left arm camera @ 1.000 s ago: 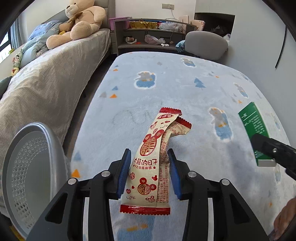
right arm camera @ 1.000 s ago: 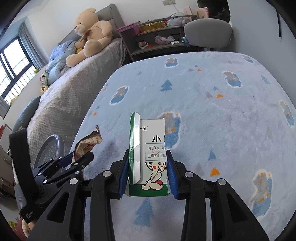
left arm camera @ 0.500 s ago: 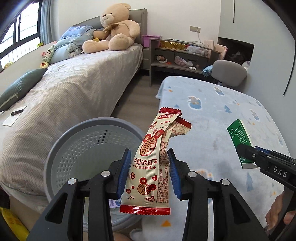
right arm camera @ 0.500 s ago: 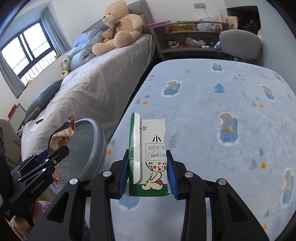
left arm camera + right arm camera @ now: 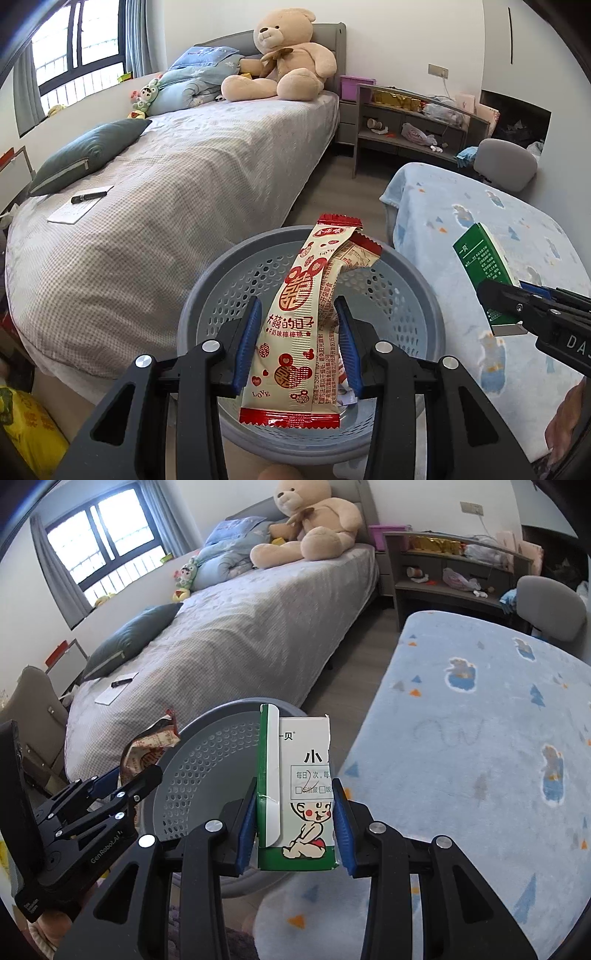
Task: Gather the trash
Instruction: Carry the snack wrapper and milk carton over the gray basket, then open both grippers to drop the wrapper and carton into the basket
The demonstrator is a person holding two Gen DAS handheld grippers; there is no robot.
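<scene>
Bedroom setup here: grey bed (image 5: 177, 192) running up toward 11 o'clock with a big teddy bear (image 5: 284, 59) parked at the headboard, a low shelf unit (image 5: 413, 122) at about 1 o'clock, and a light-blue blanket (image 5: 480, 746) with little bear prints off to my 3 o'clock. My left tongs (image 5: 297, 343) are clamped on a cream-and-red candy wrapper (image 5: 299, 325), blue pads pinching it on both sides, and it stands up tall with the top end flopping over to the right. It's hanging right over the grey perforated trash basket (image 5: 417, 291), which sits on the floor between the bed and the blanket; there's already some scrap in the bottom, can't make out what. My right tongs (image 5: 295, 823) are squeezed on a green-and-white cardboard box (image 5: 303, 797) with a cartoon baby on it, held upright, with the basket at roughly 10 o'clock behind it. From the left camera, that box sits out at 3 o'clock, just beside the basket rim.
</scene>
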